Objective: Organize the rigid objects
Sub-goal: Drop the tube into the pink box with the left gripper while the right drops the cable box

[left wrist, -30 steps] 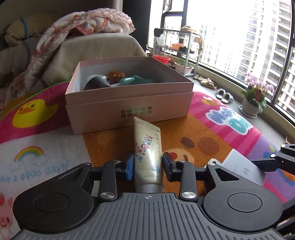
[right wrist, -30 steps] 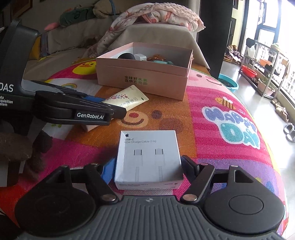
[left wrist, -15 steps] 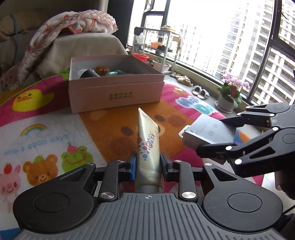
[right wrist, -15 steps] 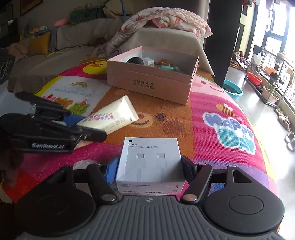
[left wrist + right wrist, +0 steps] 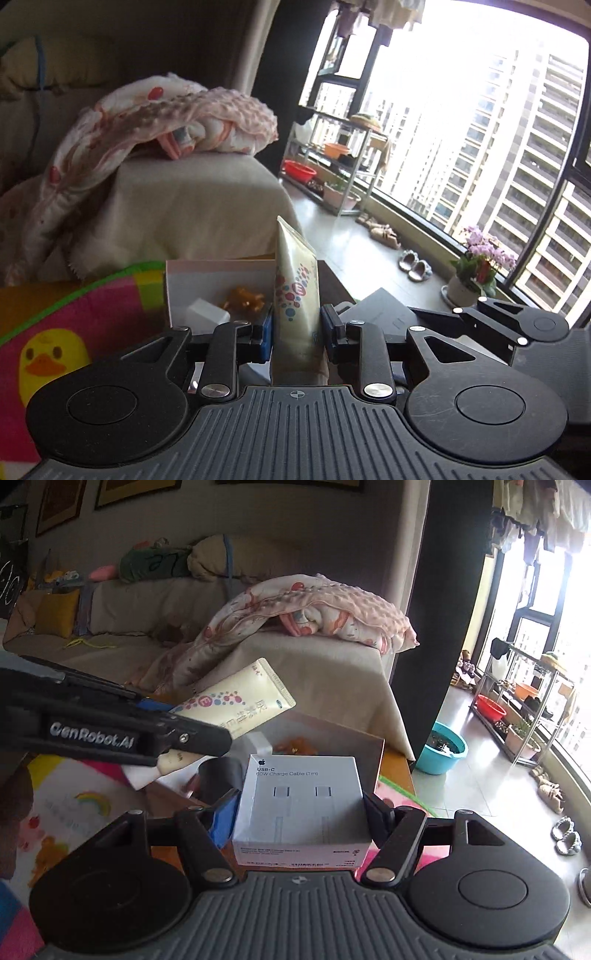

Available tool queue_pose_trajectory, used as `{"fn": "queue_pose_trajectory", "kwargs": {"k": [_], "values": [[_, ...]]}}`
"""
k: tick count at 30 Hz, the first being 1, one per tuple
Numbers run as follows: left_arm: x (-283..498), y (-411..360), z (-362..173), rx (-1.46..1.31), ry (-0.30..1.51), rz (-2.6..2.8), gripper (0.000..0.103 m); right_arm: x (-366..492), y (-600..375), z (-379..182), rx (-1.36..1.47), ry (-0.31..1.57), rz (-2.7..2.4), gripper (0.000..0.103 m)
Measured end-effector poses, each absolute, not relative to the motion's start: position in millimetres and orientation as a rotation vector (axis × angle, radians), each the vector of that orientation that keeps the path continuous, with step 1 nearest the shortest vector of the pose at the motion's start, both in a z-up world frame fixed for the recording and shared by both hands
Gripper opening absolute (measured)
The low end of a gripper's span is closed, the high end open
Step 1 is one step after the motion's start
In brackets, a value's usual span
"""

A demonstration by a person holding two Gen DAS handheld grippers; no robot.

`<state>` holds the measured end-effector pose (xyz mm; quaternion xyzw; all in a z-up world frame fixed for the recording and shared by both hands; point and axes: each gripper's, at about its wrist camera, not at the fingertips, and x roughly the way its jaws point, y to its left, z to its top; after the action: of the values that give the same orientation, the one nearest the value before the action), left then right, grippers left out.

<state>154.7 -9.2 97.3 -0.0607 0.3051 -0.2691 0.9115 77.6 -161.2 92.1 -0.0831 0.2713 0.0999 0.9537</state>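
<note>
Tube: your left gripper pinches it near the cap end, clear above the box, ready to drop.
Cable box: your right gripper clamps both sides, held level so it won't slip.

A colourful play mat (duck print) carries the open box.

Daylight pours in from the window to the right of the left claw, blown out to white glare over the towers outside. Left of the claw the sofa and wall sit dim and murky. In both views the fisheye bends straight frames near the edges; detail is soft and slightly smeared.
</note>
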Motion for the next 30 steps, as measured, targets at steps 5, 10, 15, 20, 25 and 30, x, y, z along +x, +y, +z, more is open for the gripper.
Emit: {"fn": "queue_pose_trajectory", "kwargs": {"k": [5,10,15,20,25,30], "values": [[190.2,-18.3,64.8,-0.083,0.725,-0.46,0.03,126.0,-158.0,72.1,-0.13,0.583,0.16,0.08],[121.6,-4.0,71.2,-0.038,0.613,-0.432,0.03,89.7,-171.2,66.8,-0.086,0.582,0.138,0.086],[29.6,13.5,70.4,-0.013,0.584,-0.371,0.03,19.8,-184.6,62.4,-0.028,0.571,0.176,0.101],[-25.1,8.0,28.8,-0.004,0.683,-0.264,0.03,-8.9,-187.3,32.2,-0.015,0.681,0.177,0.103],[-43.8,-12.2,6.4,0.027,0.673,-0.228,0.03,-9.2,-181.0,2.4,-0.043,0.789,0.137,0.103],[-34.5,-18.3,1.1,0.0,0.649,-0.185,0.032,-3.2,-189.1,-6.0,-0.022,0.798,0.134,0.103]]}}
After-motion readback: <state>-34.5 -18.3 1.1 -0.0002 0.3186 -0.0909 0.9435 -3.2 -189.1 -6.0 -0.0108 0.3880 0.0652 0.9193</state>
